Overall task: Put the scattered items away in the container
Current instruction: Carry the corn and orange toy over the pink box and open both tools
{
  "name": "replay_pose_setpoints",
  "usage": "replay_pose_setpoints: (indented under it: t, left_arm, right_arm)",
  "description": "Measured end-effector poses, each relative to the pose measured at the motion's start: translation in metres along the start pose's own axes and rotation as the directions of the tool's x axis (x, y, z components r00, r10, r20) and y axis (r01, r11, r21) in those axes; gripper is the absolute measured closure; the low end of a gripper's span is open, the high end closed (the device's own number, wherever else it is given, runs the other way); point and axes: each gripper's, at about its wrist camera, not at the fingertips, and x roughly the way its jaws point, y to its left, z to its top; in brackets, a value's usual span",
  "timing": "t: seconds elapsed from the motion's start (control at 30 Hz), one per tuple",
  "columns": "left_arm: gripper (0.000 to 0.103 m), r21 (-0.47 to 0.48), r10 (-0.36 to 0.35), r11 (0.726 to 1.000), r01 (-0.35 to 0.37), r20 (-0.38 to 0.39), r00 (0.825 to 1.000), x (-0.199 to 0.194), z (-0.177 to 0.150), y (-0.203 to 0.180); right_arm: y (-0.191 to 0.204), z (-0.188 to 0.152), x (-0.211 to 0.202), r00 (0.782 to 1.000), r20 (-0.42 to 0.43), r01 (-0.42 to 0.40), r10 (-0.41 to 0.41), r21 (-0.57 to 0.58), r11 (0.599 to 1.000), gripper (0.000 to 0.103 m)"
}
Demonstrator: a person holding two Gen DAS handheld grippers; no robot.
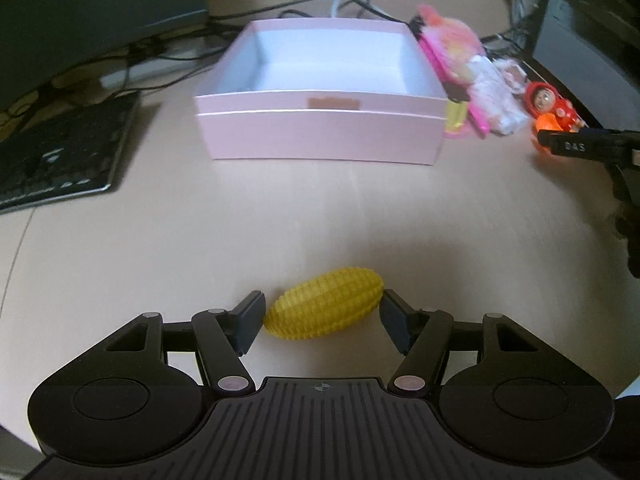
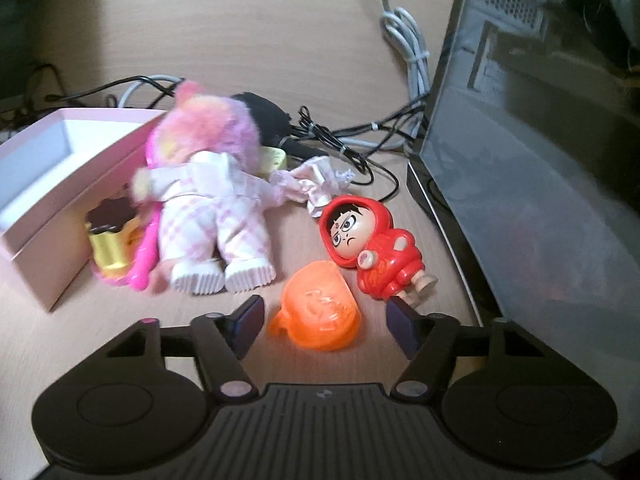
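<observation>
The left gripper [image 1: 323,322] is gripping the yellow toy corn [image 1: 325,307] by its ends, low in the frame, with the empty pink box [image 1: 320,128] lying above centre; the next move, I judge, is carrying it over the rim; the right gripper [image 2: 322,326] is straddling the orange pumpkin toy [image 2: 318,316], pads not yet pressing.

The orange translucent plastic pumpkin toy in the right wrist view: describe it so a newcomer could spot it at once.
Start at the pink open-topped box on the table's left and move right past the pink-haired doll in checked pyjamas. Just in front of the doll's feet, between the right gripper fingers, lies the orange translucent plastic pumpkin toy. Unlike the opaque red hooded figurine beside it, it is see-through, with a carved face.
</observation>
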Motion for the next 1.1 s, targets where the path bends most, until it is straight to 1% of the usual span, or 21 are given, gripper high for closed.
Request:
replay_pose_setpoints:
  t: [0.03,0.1,0.17,0.2,0.3,0.4,0.57,0.73,0.87,0.97,1.1]
  left_arm:
    - [0.035,-0.004,0.0,1.0,0.0,0.004,1.0,-0.002,-0.001,0.003]
    - [0.035,-0.013,-0.001,1.0,0.001,0.01,1.0,-0.004,-0.004,0.01]
    - [0.035,-0.022,0.003,1.0,-0.002,0.014,1.0,-0.004,-0.005,0.015]
    - [0.035,-0.026,0.003,1.0,-0.002,0.016,1.0,-0.004,-0.006,0.018]
    - [0.035,-0.022,-0.011,1.0,0.012,0.032,0.999,-0.007,-0.007,0.026]
    - [0.035,0.011,-0.025,1.0,0.024,0.044,0.999,-0.008,-0.007,0.028]
    - [0.035,0.061,-0.029,0.998,0.026,0.05,0.998,-0.007,-0.007,0.032]
    - [0.034,0.097,-0.059,0.994,0.053,0.057,0.997,-0.008,-0.009,0.041]
    - [0.034,0.14,-0.089,0.987,0.08,0.057,0.994,-0.01,-0.012,0.043]
    - [0.034,0.176,-0.111,0.979,0.099,0.056,0.992,-0.012,-0.016,0.044]
    - [0.034,0.195,-0.12,0.975,0.108,0.05,0.991,-0.013,-0.02,0.05]
  right_arm:
    - [-0.002,0.001,0.003,1.0,-0.015,-0.016,0.016,0.023,1.0,0.053]
    - [-0.006,0.0,0.005,0.999,-0.039,-0.034,0.037,0.068,0.997,0.057]
    - [-0.006,-0.003,0.001,0.998,-0.046,-0.034,0.038,0.087,0.996,0.058]
    - [-0.005,-0.004,-0.002,0.998,-0.045,-0.033,0.038,0.09,0.995,0.06]
    - [0.0,-0.007,-0.019,0.999,-0.033,-0.039,0.042,0.087,0.995,0.06]
    - [0.012,-0.011,-0.04,0.999,-0.015,-0.051,0.052,0.07,0.996,0.06]
    - [0.037,-0.018,-0.071,0.994,-0.017,-0.107,0.108,0.061,0.992,0.06]
    - [0.073,-0.028,-0.101,0.981,-0.039,-0.192,0.192,0.006,0.981,0.06]
    - [0.102,-0.035,-0.117,0.965,-0.072,-0.257,0.254,-0.044,0.965,0.06]
    - [0.121,-0.04,-0.125,0.956,-0.088,-0.287,0.281,-0.074,0.955,0.06]
    - [0.14,-0.046,-0.13,0.948,-0.101,-0.311,0.302,-0.09,0.946,0.06]
